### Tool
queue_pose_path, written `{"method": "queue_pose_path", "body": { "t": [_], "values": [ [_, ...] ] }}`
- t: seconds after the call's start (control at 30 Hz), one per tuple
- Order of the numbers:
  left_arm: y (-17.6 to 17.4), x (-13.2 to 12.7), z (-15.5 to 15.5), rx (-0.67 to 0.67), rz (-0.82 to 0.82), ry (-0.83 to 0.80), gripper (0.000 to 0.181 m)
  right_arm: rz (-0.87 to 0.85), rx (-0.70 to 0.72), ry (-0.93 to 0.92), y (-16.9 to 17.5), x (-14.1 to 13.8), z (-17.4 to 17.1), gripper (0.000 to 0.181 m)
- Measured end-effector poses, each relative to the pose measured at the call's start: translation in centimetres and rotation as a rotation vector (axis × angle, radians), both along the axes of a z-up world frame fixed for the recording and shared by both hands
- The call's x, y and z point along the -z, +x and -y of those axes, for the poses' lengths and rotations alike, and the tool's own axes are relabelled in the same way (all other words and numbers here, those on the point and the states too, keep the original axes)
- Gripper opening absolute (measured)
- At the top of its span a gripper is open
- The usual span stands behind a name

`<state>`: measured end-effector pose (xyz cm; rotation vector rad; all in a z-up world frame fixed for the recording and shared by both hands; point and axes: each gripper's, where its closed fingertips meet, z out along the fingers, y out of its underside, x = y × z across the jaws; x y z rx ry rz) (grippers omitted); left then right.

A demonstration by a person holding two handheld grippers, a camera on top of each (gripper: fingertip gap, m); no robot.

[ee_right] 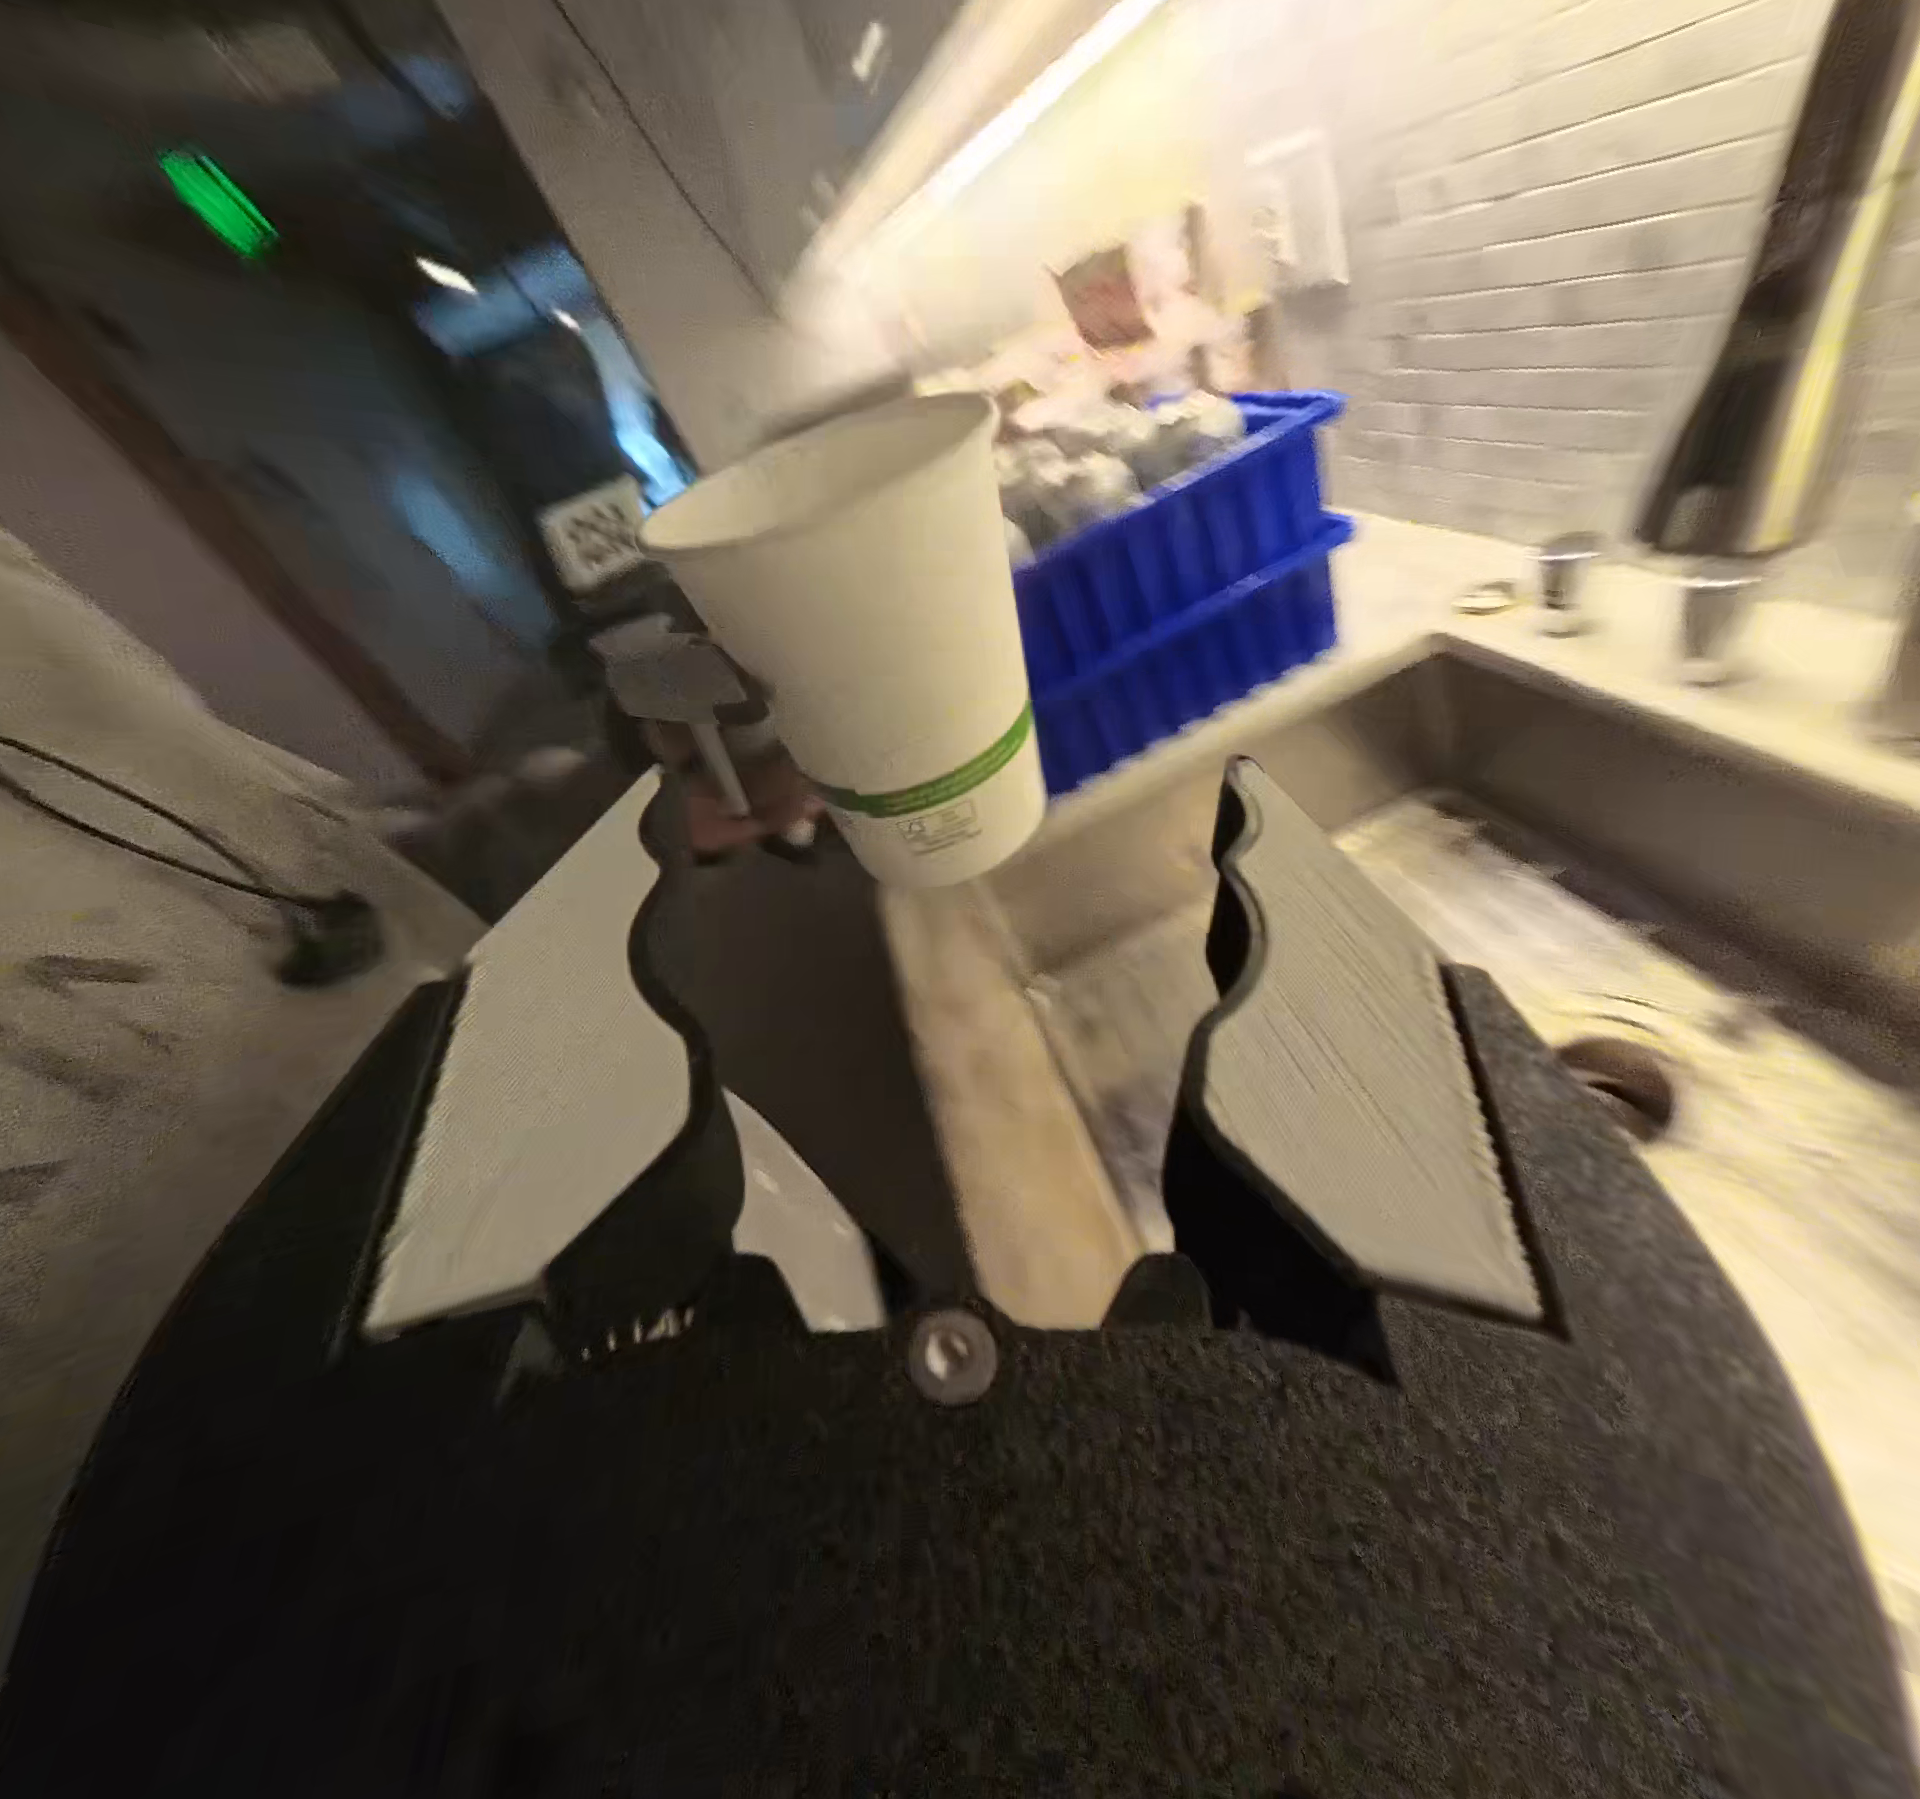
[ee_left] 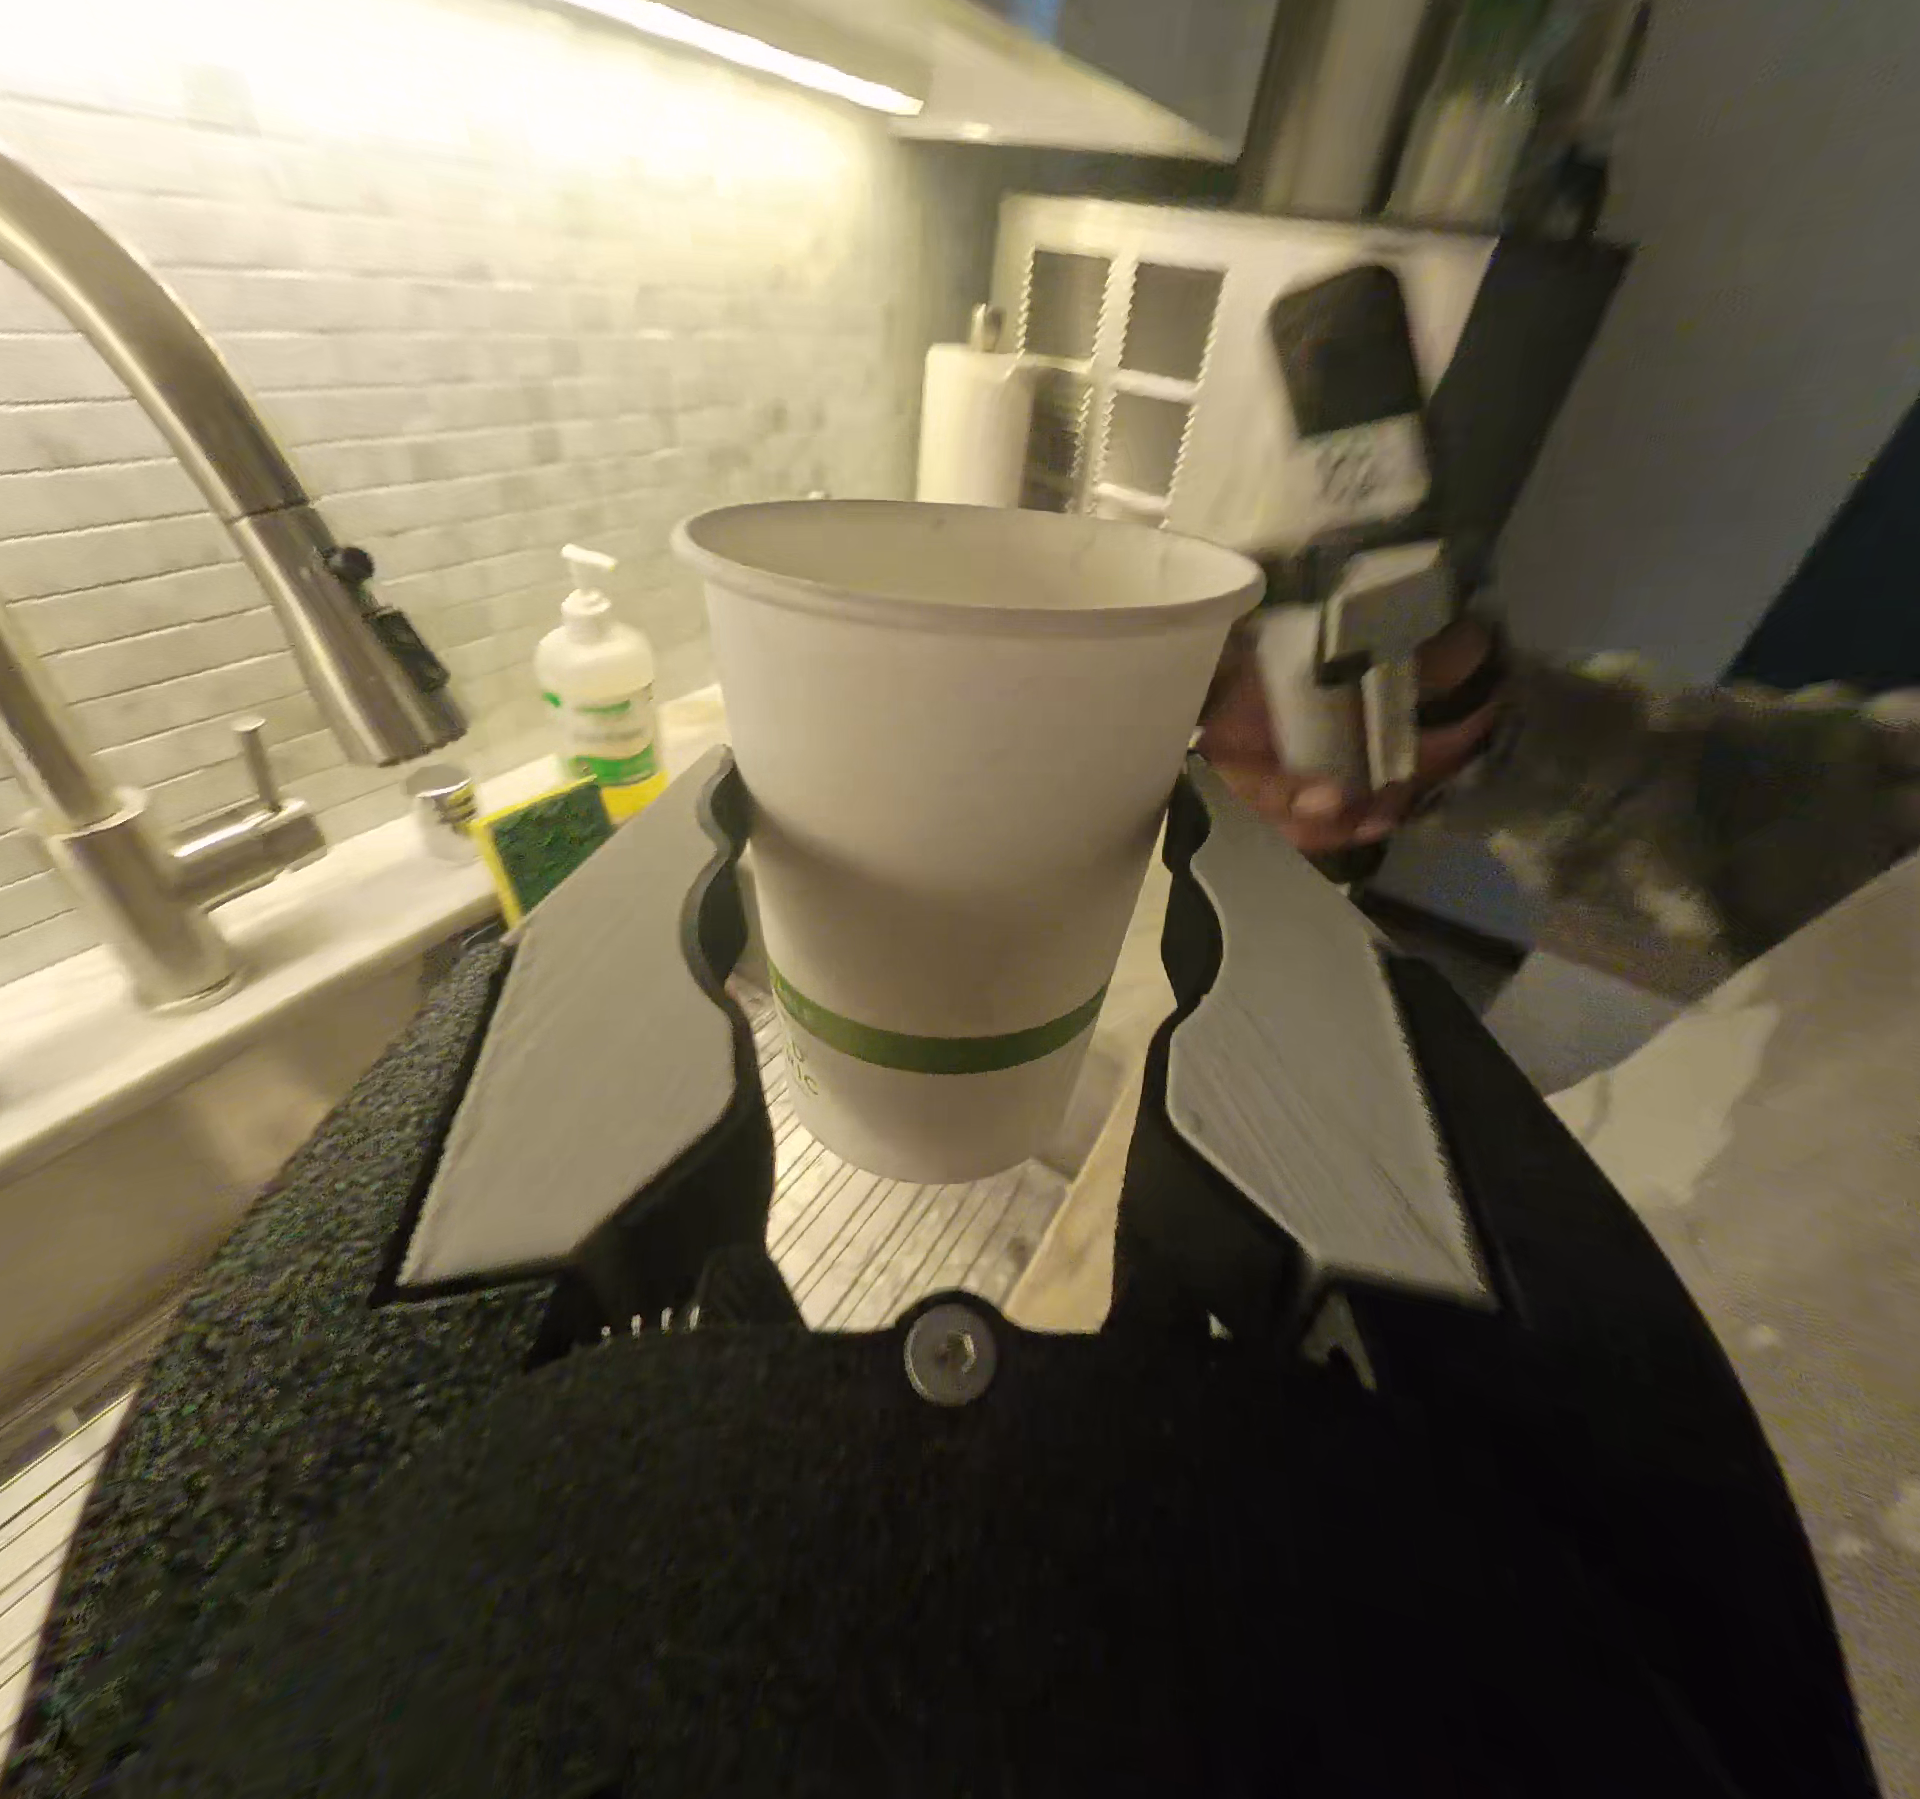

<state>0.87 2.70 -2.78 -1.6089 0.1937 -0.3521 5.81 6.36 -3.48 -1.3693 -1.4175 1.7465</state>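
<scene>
1. The left gripper (ee_left: 961, 876) squeezes a white paper cup (ee_left: 951, 814) around its middle. The cup stands upright in the air, over the metal sink (ee_right: 1558, 762).
2. The cup looks empty, so it is probably light. Its thin wall is soft and would crush if pinched hard. The middle, above the green band, seems a good place to hold.
3. The right gripper (ee_right: 940, 928) is spread wide with nothing in it. The cup is at its 12 o'clock, close by.
4. From the cup, a soap bottle (ee_left: 601, 679) and sponge (ee_left: 545, 850) sit at 9 o'clock. A blue bin (ee_right: 1184, 606) is behind.
</scene>
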Motion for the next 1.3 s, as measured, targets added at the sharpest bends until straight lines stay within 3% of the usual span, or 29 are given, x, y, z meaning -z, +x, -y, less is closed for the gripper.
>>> {"method": "queue_pose_path", "body": {
  "t": [0.07,0.17,0.47,0.73,1.1,1.3],
  "values": [
    [0.1,1.5,-0.7,-0.033,-0.053,-0.031,0.081,0.071,0.055,0.156,-0.1,-0.5,-0.5,0.099],
    [0.3,3.0,-1.7,-0.097,-0.122,-0.050,0.081,0.111,0.104,0.231,-1.3,-0.7,0.4,0.099],
    [0.0,2.9,-3.5,-0.273,-0.180,-0.001,0.082,0.100,0.373,0.240,-4.9,0.6,1.3,0.105],
    [-0.4,3.4,-3.7,-0.309,-0.224,0.002,0.081,0.109,0.390,0.264,-6.3,0.9,1.2,0.103],
    [0.9,4.6,-3.9,-0.228,-0.234,-0.028,0.082,0.138,0.321,0.294,-5.1,1.9,0.3,0.088],
    [-0.2,4.7,-3.3,-0.239,-0.121,-0.030,0.087,0.088,0.460,0.358,-1.9,-1.0,-5.3,0.087]
  ]
}}
